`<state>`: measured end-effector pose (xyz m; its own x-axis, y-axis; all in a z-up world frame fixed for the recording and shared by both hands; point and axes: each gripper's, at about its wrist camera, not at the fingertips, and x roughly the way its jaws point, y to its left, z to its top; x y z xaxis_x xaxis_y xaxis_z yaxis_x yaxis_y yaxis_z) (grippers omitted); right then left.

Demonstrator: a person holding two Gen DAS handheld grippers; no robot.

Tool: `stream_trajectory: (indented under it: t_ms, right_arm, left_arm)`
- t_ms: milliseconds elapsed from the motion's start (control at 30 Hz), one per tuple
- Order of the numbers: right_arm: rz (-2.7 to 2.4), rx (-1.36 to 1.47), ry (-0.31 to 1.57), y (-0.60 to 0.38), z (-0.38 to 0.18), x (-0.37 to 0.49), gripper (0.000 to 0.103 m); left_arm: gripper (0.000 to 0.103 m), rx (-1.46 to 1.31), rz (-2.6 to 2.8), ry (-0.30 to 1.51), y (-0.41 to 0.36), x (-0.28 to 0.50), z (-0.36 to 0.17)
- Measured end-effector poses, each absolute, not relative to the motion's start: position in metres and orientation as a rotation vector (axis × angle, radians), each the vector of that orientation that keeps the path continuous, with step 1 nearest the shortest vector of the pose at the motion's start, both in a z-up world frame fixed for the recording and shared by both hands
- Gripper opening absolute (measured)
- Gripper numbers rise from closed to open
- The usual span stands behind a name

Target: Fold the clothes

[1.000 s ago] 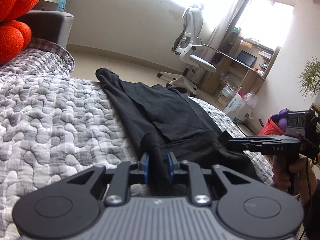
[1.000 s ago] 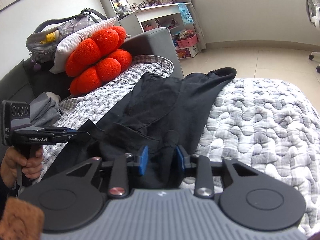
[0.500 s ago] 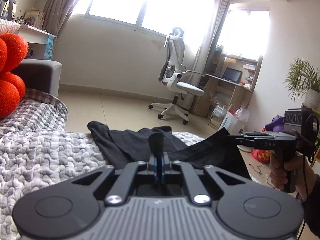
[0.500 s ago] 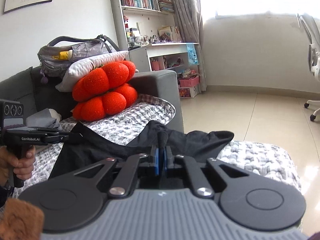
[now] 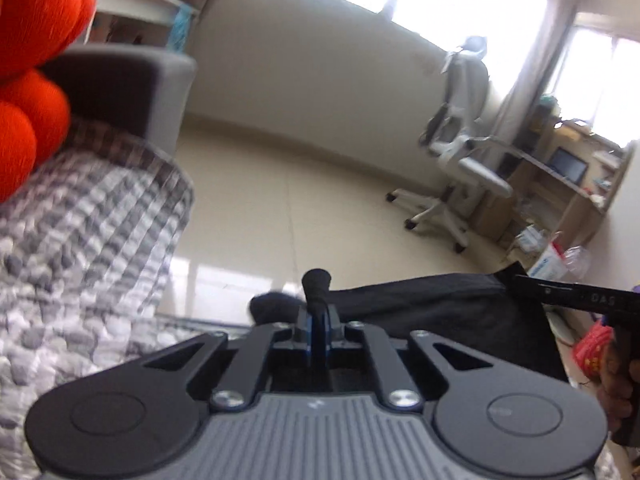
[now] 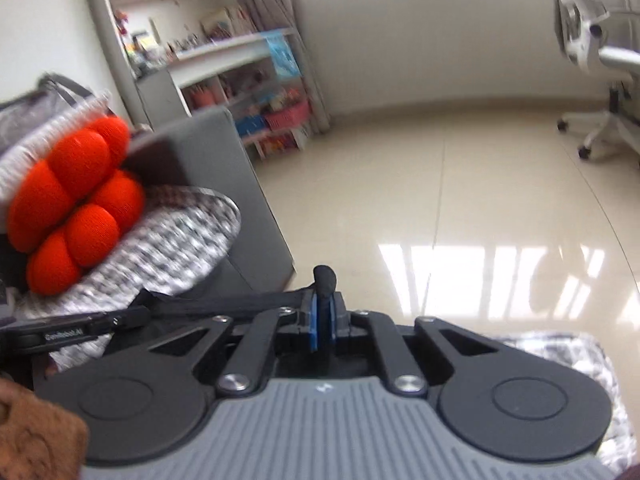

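Both views pretty blurry. Left gripper [image 5: 318, 326] fingers pressed together, pinching bunched edge of black garment [image 5: 440, 312]; little tuft pokes up above blue pads. Right gripper [image 6: 322, 320] same deal, fingers pinching other bit of garment. Cloth stretched between the two, held up above grey quilted sofa cover [image 5: 80, 260], looks like mostly off it. Orange bumpy cushion [image 6: 76, 204] sits left by sofa arm. White office chair [image 5: 460, 152] across tiled floor.

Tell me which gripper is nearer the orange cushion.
Left. The left gripper sits close beside the orange cushion, which looms at its view's edge; the right gripper is farther off, with the left one between them.
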<state>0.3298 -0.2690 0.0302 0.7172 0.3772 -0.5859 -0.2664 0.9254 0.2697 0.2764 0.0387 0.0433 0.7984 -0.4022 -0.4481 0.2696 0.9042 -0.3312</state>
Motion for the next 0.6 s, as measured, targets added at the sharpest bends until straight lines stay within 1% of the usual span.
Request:
stream_trajectory:
  t_ms: [33, 67, 100, 133, 200, 300, 333, 400, 500, 600]
  right_arm:
    - [0.345, 0.144, 0.686, -0.266, 0.022, 0.328, 0.012]
    - [0.349, 0.147, 0.641, -0.267, 0.021, 0.319, 0.015]
    - [0.350, 0.161, 0.627, -0.269, 0.021, 0.314, 0.017]
    - [0.350, 0.185, 0.620, -0.273, 0.020, 0.309, 0.018]
    - [0.332, 0.217, 0.604, -0.281, 0.023, 0.300, 0.018]
    - [0.299, 0.223, 0.583, -0.291, 0.033, 0.283, 0.021]
    - [0.301, 0.230, 0.581, -0.294, 0.037, 0.276, 0.028]
    - [0.321, 0.260, 0.592, -0.300, 0.042, 0.258, 0.039]
    - [0.375, 0.333, 0.643, -0.308, 0.044, 0.223, 0.039]
    - [0.418, 0.388, 0.683, -0.319, 0.040, 0.178, 0.043]
  left_arm:
    - [0.008, -0.262, -0.357, 0.538, 0.040, 0.275, 0.042]
    - [0.008, -0.266, -0.350, 0.540, 0.042, 0.274, 0.041]
    - [0.013, -0.270, -0.343, 0.542, 0.043, 0.273, 0.040]
    - [0.028, -0.274, -0.335, 0.544, 0.045, 0.271, 0.040]
    - [0.047, -0.282, -0.321, 0.549, 0.048, 0.269, 0.038]
    - [0.047, -0.295, -0.299, 0.555, 0.052, 0.265, 0.035]
    - [0.047, -0.299, -0.291, 0.557, 0.054, 0.264, 0.034]
    - [0.047, -0.299, -0.296, 0.571, 0.052, 0.237, 0.033]
    - [0.047, -0.297, -0.309, 0.593, 0.049, 0.192, 0.032]
    - [0.049, -0.296, -0.321, 0.616, 0.046, 0.146, 0.032]
